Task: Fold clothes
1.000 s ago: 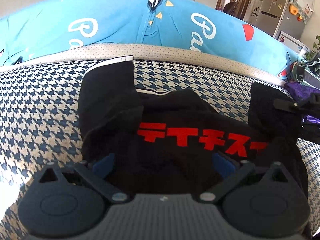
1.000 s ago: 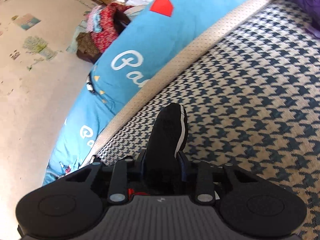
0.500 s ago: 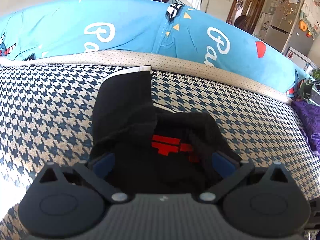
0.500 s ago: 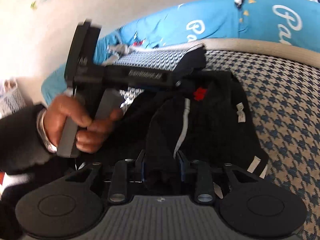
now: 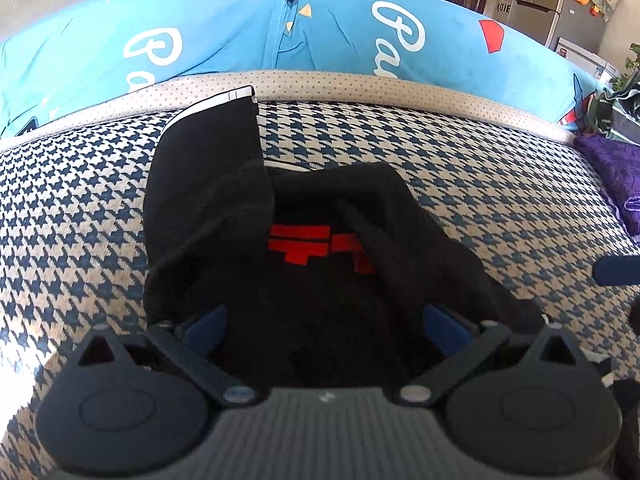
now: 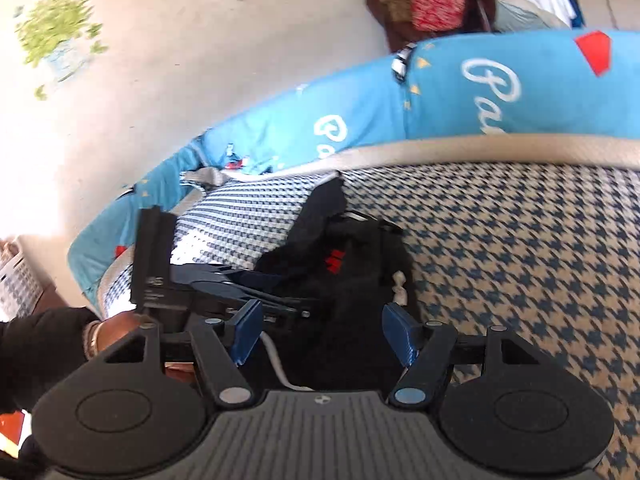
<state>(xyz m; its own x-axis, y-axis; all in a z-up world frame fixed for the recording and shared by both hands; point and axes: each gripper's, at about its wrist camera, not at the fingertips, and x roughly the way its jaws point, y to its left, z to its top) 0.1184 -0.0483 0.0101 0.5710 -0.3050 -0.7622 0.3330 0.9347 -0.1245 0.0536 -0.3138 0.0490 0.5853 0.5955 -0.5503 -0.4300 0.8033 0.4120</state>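
The right gripper (image 6: 320, 332), clamped on a fold of the black garment (image 5: 320, 240) half a second ago, has just been opening; its blue pads now stand apart, cloth loose between them. The left gripper (image 5: 324, 320) also stands spread, apparently pressing nothing. The soft, red-lettered garment lies bunched on the houndstooth-weave mattress (image 5: 500, 184).

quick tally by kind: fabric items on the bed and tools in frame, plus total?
Black garment with red print: 1
Purple cloth: 1
Blue printed quilt: 1
Tools: 2, left tool and right tool
Total: 5
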